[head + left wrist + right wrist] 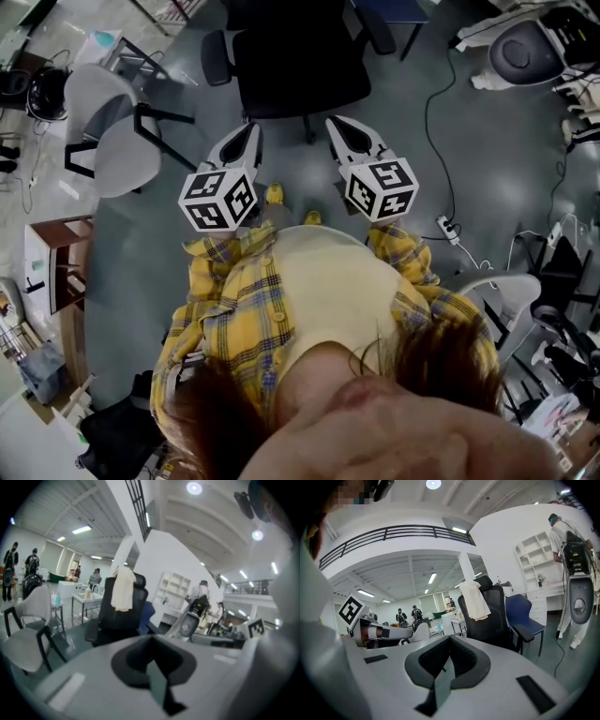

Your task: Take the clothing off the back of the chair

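Observation:
A cream garment (123, 588) hangs over the top of the back of a black office chair (117, 620) some way ahead of my left gripper (151, 638). The right gripper view shows the same garment (474, 601) draped down the chair's back (494, 618). In the head view the black chair (300, 56) stands just beyond both grippers, and the garment is not visible there. My left gripper (249, 131) and right gripper (337, 127) are held side by side, pointing at the chair. Both are shut with nothing between their jaws and are well short of the garment.
A blue armchair (524, 616) stands right of the black chair. Two grey chairs (117, 131) stand at the left. A power strip with cable (448, 228) lies on the floor at the right. A person beside a white machine (577, 588) stands at the far right. People stand in the background.

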